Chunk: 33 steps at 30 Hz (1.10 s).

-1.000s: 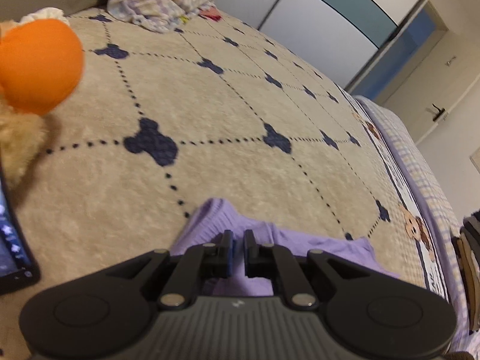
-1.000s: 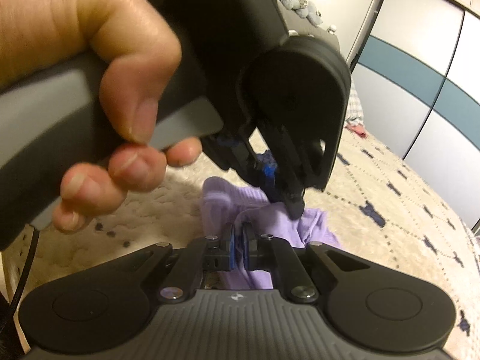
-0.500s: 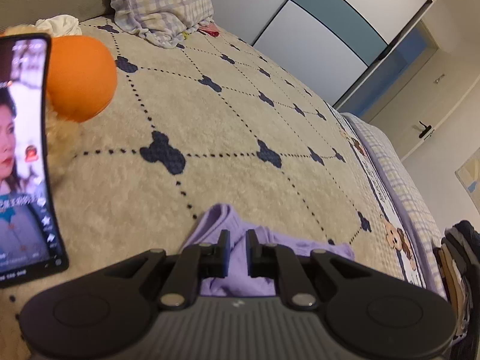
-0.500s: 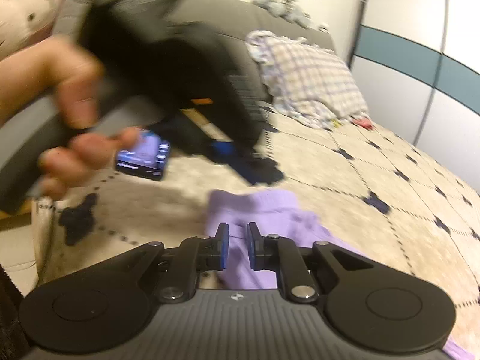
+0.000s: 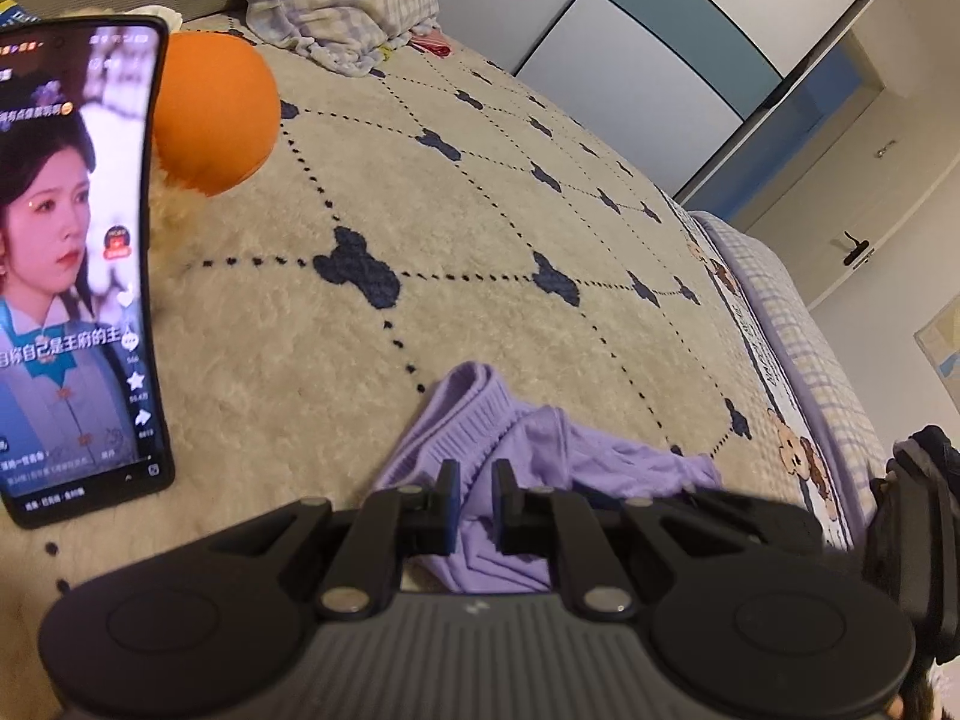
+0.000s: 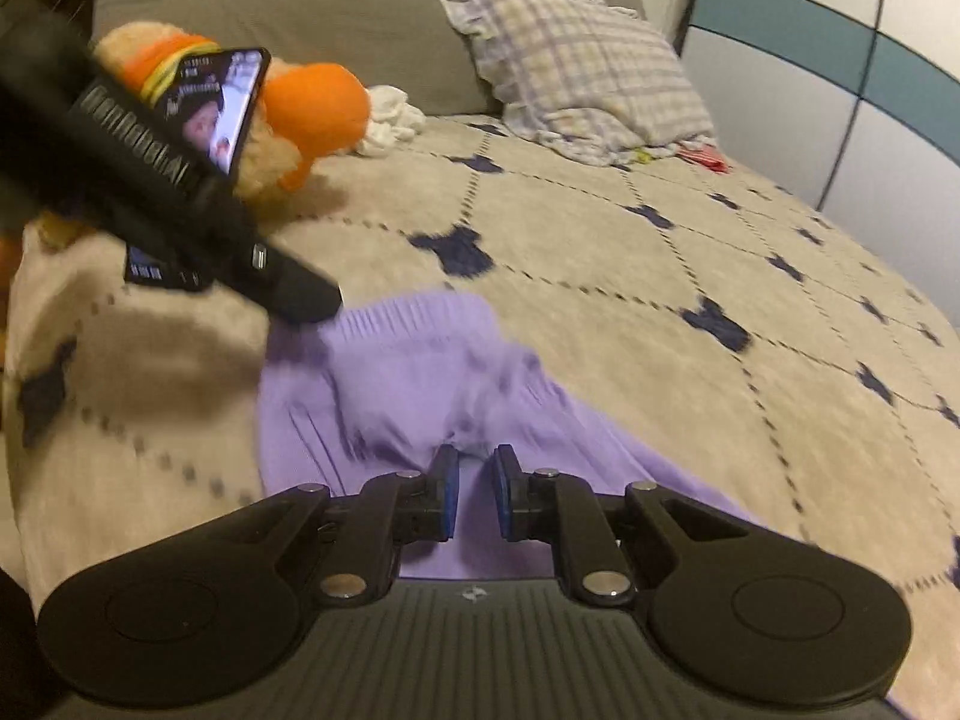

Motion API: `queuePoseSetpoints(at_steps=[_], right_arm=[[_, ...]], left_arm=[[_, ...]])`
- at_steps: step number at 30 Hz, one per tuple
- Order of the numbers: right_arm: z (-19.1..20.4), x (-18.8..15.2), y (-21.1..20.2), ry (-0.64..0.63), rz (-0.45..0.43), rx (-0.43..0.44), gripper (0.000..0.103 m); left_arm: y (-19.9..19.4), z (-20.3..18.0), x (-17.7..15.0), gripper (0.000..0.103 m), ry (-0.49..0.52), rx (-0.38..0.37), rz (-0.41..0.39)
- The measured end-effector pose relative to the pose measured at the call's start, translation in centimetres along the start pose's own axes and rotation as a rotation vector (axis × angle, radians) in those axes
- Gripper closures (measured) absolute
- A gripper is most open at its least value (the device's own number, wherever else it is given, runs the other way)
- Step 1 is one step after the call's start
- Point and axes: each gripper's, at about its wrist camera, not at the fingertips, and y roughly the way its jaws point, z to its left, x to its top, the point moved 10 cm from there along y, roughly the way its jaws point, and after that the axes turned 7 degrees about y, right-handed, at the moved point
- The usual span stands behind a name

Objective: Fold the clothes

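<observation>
A crumpled purple garment (image 5: 528,450) lies on the beige bed cover (image 5: 480,192); it also shows in the right wrist view (image 6: 420,384). My left gripper (image 5: 477,480) hovers just above its near part, jaws a little apart with nothing between them. My right gripper (image 6: 474,468) is over the garment's near edge, jaws also a little apart and empty. The left gripper's black body (image 6: 180,204) crosses the upper left of the right wrist view, its tip near the garment's ribbed edge.
A lit phone (image 5: 72,276) stands propped against a plush toy with an orange ball part (image 5: 216,114). A checked pillow (image 6: 576,66) and grey headboard (image 6: 300,18) lie at the back. The bed's right edge (image 5: 798,360) has a checked sheet; wardrobe doors (image 5: 660,48) beyond.
Both grippers opened slightly and pulled back from the purple garment, which now lies loose on the bed. The left gripper swung away from in front of the right camera toward the left.
</observation>
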Motion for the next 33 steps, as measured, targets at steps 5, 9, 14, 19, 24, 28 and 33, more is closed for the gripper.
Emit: queuePoseSetpoints(at_steps=[5, 9, 14, 19, 24, 28, 33], right_arm=[[0.1, 4.8, -0.1, 0.078, -0.046, 0.090, 0.089], [-1.5, 7.1, -1.3, 0.105, -0.089, 0.095, 0.089], [-1.4, 3.9, -1.6, 0.077, -0.053, 0.064, 0.089], [0.1, 0.9, 0.5, 0.066, 0.001, 0.065, 0.089], [-0.4, 4.4, 3.8, 0.096, -0.009, 0.076, 0.089], [-2.4, 6.8, 4.8, 0.178, -0.026, 0.075, 0.089], [-4.6, 5.9, 2.0, 0.203, -0.041, 0.040, 0.089]], left_arm=[[-0.8, 0.8, -0.3, 0.094, -0.010, 0.013, -0.006], [-1.3, 1.3, -0.4, 0.094, -0.021, 0.015, -0.013], [-1.6, 1.4, -0.1, 0.094, -0.022, 0.012, -0.025], [-1.5, 0.2, 0.2, 0.094, -0.007, -0.031, -0.039], [-0.3, -0.9, -0.1, 0.094, 0.009, -0.063, -0.021], [1.2, -0.6, -0.7, 0.094, 0.034, -0.006, 0.036], [0.8, -0.9, -0.3, 0.094, 0.055, -0.009, 0.016]])
